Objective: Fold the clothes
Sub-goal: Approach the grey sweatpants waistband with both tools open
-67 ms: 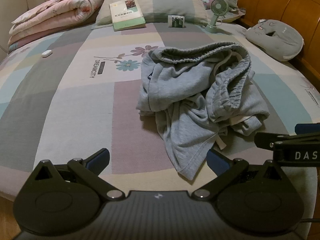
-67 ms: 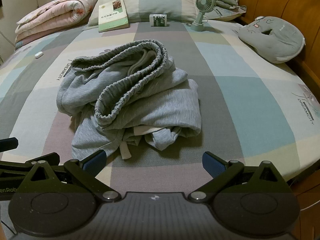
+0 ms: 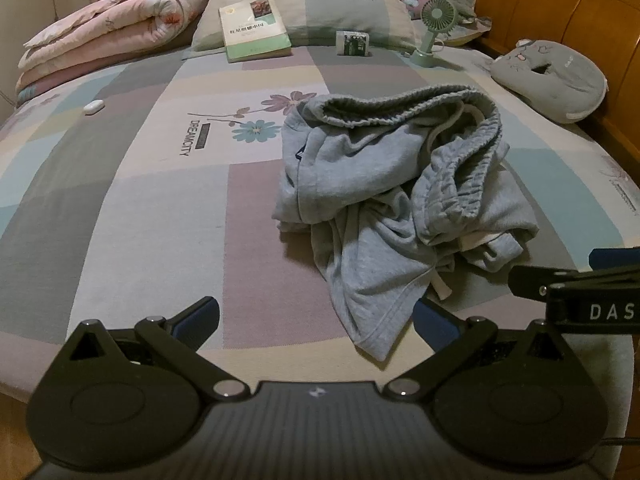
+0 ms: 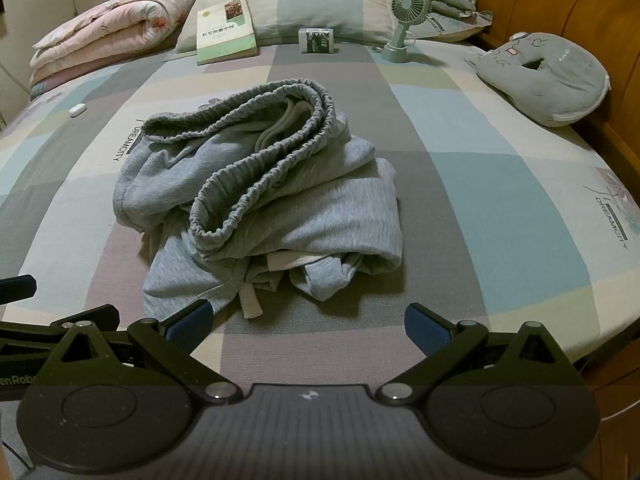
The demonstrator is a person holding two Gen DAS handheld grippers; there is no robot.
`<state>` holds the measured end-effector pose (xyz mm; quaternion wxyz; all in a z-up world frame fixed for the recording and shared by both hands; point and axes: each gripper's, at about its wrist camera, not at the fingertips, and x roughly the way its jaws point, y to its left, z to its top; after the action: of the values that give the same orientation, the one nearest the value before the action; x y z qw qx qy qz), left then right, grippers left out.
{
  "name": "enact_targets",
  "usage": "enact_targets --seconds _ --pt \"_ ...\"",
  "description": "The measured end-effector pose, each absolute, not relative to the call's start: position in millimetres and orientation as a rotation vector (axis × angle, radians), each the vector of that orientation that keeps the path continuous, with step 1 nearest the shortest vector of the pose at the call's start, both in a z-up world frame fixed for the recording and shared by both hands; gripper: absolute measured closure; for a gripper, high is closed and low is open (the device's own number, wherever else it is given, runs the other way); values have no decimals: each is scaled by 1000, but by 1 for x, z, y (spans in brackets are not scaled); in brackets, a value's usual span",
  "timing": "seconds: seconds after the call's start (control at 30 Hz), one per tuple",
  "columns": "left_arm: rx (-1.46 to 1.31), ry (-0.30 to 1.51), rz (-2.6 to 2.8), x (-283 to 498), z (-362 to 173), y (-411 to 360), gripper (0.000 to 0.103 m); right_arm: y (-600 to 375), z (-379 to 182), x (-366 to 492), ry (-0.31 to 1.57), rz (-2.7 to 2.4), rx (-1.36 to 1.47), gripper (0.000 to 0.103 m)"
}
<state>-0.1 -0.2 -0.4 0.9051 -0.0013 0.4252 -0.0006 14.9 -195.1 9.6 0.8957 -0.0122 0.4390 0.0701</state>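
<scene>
Crumpled grey sweatpants (image 3: 384,184) (image 4: 260,200) lie in a heap on the patchwork bedsheet (image 3: 120,208) (image 4: 500,208), the elastic waistband on top and a drawstring end trailing at the near side. My left gripper (image 3: 316,316) is open near the foot of the bed; a trouser leg's hem lies between its fingers, untouched. My right gripper (image 4: 308,322) is open too, just short of the heap, with nothing between its fingers. In the left wrist view the right gripper's side (image 3: 580,288) shows at the right edge; in the right wrist view the left gripper's side (image 4: 48,336) shows at the left edge.
At the head of the bed lie a pillow (image 4: 320,4), a green book (image 3: 254,26), a small box (image 4: 318,40) and a green desk fan (image 4: 402,24). A rolled pink quilt (image 3: 108,36) is at far left, a grey cushion (image 4: 548,76) at right by the wooden bed frame (image 4: 560,8). A small white object (image 3: 94,106) rests on the sheet.
</scene>
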Motion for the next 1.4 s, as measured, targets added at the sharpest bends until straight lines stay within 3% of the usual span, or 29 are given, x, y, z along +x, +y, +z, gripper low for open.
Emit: enact_targets --seconds 1.4 --pt "7 861 -45 12 -2 4 1 -193 5 27 921 140 -16 0"
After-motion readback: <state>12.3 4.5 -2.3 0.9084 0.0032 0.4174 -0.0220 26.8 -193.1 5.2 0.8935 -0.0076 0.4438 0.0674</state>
